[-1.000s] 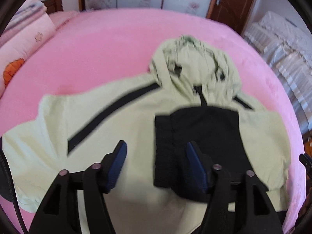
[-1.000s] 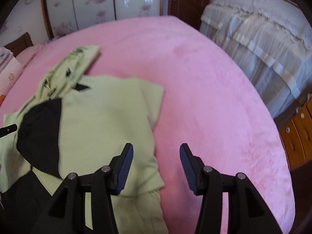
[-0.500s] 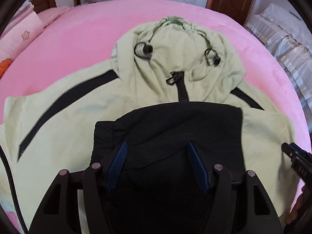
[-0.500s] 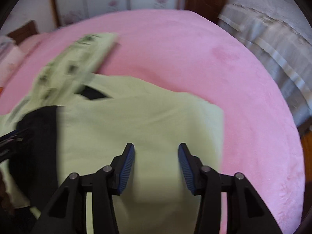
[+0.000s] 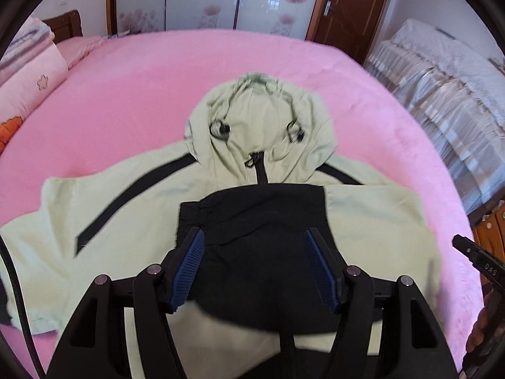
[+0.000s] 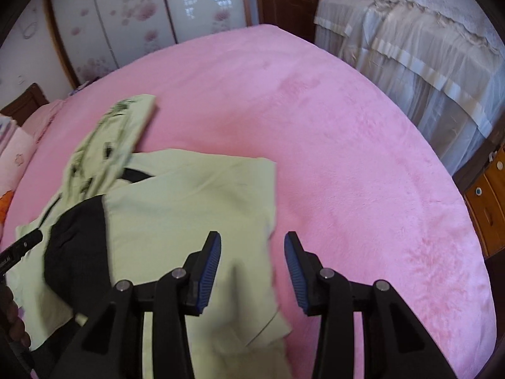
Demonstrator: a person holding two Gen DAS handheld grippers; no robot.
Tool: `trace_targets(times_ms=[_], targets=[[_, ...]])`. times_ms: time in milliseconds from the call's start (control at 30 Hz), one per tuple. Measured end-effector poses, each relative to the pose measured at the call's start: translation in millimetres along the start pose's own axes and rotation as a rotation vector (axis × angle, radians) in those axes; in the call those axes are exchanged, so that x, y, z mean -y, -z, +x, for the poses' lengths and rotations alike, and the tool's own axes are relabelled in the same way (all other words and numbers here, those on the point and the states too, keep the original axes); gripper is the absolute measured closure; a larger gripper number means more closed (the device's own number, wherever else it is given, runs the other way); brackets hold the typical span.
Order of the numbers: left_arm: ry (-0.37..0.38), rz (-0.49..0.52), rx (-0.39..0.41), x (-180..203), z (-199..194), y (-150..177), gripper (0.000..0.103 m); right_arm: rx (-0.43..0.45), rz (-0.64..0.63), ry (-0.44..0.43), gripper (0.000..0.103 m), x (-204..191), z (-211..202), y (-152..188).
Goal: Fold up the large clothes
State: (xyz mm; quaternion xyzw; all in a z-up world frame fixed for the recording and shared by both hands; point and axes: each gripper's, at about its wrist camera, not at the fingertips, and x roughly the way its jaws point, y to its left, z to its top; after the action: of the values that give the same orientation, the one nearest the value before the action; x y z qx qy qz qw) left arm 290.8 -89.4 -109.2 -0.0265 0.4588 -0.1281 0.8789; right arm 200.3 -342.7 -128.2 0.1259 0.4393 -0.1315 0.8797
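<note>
A pale green hooded jacket [image 5: 132, 208] with black stripes lies spread on the pink bed, hood [image 5: 258, 129] away from me. A black panel [image 5: 262, 240] lies folded over its middle. My left gripper [image 5: 255, 265] is open and empty above that black panel. In the right wrist view the jacket's folded right side [image 6: 189, 208] lies flat, with the black panel [image 6: 79, 246] to its left. My right gripper [image 6: 252, 268] is open and empty over the jacket's right edge. The right gripper's tip also shows in the left wrist view [image 5: 473, 252].
The pink bed cover [image 6: 347, 145] stretches wide to the right of the jacket. Pillows [image 5: 25, 85] lie at the far left. A second bed with pale covers [image 6: 410, 41] stands to the right, beside a wooden drawer unit [image 6: 486, 195]. Wardrobe doors and a brown door stand behind.
The left gripper swung right to centre over the black panel, then drew back a little. The right gripper shifted left over the jacket, then back right to its edge. Both stayed open.
</note>
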Motion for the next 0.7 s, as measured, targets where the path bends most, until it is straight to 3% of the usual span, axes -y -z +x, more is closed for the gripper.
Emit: trace_targets(times_ms=[233, 300, 333, 367, 500, 700], targets=[[0.013, 0.019, 0.134, -29.1, -132.6, 17.3, 0.038, 0.103, -0.068, -0.113, 0.060, -70.9, -83.2, 17.0], [-0.009, 0.004, 0.142, -43.6, -169.8, 23.4, 0.022, 0.124, -0.086, -0.145, 0.060, -94.4, -104.0, 24.0], [-0.022, -0.003, 0.150, -52.9, -188.8, 26.6, 0.009, 0.126, -0.093, -0.162, 0.060, -102.9, -111.4, 27.6], [-0.041, -0.006, 0.169, -61.5, -205.8, 30.5, 0.005, 0.130, -0.104, -0.186, 0.060, -115.3, -120.1, 32.1], [-0.149, -0.006, 0.250, -92.8, -261.9, 48.8, 0.001, 0.131, -0.152, -0.244, 0.060, -158.9, -145.3, 48.6], [-0.207, -0.111, 0.298, -156.5, -313.2, 86.2, 0.000, 0.149, -0.255, -0.312, 0.060, -229.2, -177.4, 74.2]])
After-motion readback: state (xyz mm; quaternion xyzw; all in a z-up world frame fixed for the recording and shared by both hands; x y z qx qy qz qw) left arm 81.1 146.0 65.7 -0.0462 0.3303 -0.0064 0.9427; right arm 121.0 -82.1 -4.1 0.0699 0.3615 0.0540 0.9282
